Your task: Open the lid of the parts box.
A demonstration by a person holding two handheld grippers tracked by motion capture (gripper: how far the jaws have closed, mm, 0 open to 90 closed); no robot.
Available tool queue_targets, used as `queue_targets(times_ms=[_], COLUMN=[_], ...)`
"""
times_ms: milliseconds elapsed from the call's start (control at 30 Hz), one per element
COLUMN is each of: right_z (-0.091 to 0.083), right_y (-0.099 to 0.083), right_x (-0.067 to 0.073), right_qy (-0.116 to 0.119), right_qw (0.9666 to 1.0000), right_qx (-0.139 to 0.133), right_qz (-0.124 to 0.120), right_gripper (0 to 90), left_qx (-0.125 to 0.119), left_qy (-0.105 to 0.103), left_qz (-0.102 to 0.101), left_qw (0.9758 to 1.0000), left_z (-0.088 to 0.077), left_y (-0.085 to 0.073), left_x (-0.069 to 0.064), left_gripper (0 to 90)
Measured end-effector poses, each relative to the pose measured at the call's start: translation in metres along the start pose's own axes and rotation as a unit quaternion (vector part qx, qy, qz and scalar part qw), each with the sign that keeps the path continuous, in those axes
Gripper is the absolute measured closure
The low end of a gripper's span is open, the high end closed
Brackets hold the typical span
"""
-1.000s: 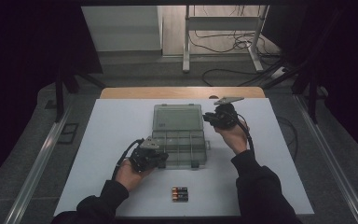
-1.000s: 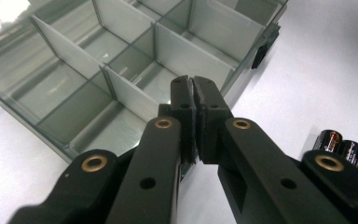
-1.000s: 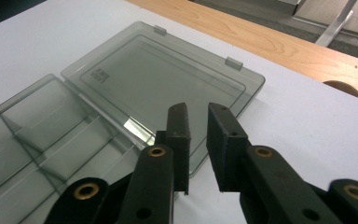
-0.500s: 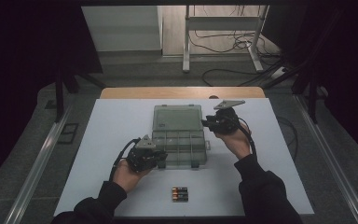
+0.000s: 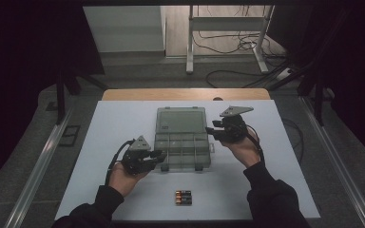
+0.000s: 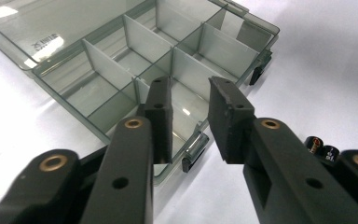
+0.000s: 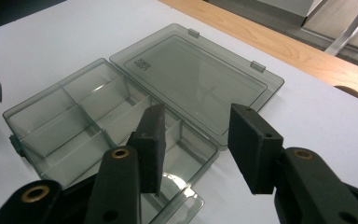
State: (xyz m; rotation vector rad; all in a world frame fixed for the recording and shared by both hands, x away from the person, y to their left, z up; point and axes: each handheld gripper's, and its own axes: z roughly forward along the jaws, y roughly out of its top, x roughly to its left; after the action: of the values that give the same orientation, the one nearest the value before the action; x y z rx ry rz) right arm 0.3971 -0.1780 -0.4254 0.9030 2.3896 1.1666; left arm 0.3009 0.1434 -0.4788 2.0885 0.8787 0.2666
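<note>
A dim workroom, cables trailing over the floor beyond, surrounds a white-topped desk (image 5: pixel 123 123) where a smoky clear plastic organizer box (image 5: pixel 183 149) lies open at the middle, its lid (image 5: pixel 180 121) folded flat on the far side and its divided tray facing up. A person's two hands flank it. The left tool (image 5: pixel 163 155) sits at the tray's near-left corner and the right tool (image 5: pixel 209 130) at the right edge, near the hinge line. Both tools have just been opening: a second ago each was pinched in at the box, and now the jaws stand moderately apart with nothing between them, the right hand drawn slightly back from the edge. That reads as a release, suggesting the lid is fully laid open and the tray is ready to be filled. Three AA batteries (image 5: pixel 183 197) wait side by side at the near edge of the desk, well apart from the box, and are the likely next pick. The compartments appear empty, though glare on the plastic makes the farthest ones hard to judge. In the left gripper view the batteries (image 6: pixel 321 150) are mostly cut off behind the tool's right jaw, and the small moulded lettering on the lid is too fine to read.
</note>
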Motion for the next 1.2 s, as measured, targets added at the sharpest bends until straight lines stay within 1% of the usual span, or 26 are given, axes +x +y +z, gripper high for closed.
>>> queue_targets(times_ms=[233, 300, 400, 500, 700, 733, 800, 900, 1000, 1200], right_z=[-0.008, -0.011, -0.015, -0.019, -0.027, -0.028, -0.030, -0.034, -0.037, -0.046], right_y=[-0.002, -0.002, -0.004, -0.006, -0.010, -0.010, -0.011, -0.014, -0.016, -0.021], right_x=[0.006, 0.007, 0.010, 0.012, 0.018, 0.020, 0.022, 0.024, 0.024, 0.027], right_qy=[0.002, 0.009, 0.013, 0.016, 0.023, 0.025, 0.027, 0.026, 0.025, 0.025], right_qw=[1.0000, 0.9999, 0.9998, 0.9997, 0.9996, 0.9996, 0.9995, 0.9996, 0.9996, 0.9994], right_qx=[-0.008, -0.006, -0.009, -0.010, -0.014, -0.014, -0.015, -0.012, -0.015, -0.022], right_qz=[0.003, 0.009, 0.012, 0.013, 0.009, 0.009, 0.000, -0.007, -0.004, -0.001], right_gripper=[51.1, 49.6, 46.7, 44.6, 38.9, 37.6, 35.3, 32.5, 29.3, 24.1], left_qx=[-0.004, -0.005, -0.006, -0.003, -0.003, -0.003, -0.005, -0.006, -0.007, -0.015], left_qy=[0.007, 0.010, 0.011, 0.013, 0.020, 0.020, 0.018, 0.017, 0.018, 0.018], left_qz=[-0.004, -0.006, -0.008, -0.005, 0.003, 0.002, -0.002, -0.005, -0.007, -0.018], left_qw=[1.0000, 0.9999, 0.9999, 0.9999, 0.9998, 0.9998, 0.9998, 0.9998, 0.9998, 0.9996], left_z=[-0.007, -0.009, -0.011, -0.012, -0.018, -0.019, -0.021, -0.025, -0.029, -0.037], left_y=[-0.002, -0.002, -0.003, -0.003, -0.005, -0.005, -0.006, -0.008, -0.010, -0.014], left_x=[0.003, 0.004, 0.004, 0.003, 0.001, 0.002, 0.002, 0.003, 0.004, 0.005], left_gripper=[61.9, 60.0, 56.3, 52.2, 44.8, 43.4, 40.9, 38.0, 35.1, 30.0])
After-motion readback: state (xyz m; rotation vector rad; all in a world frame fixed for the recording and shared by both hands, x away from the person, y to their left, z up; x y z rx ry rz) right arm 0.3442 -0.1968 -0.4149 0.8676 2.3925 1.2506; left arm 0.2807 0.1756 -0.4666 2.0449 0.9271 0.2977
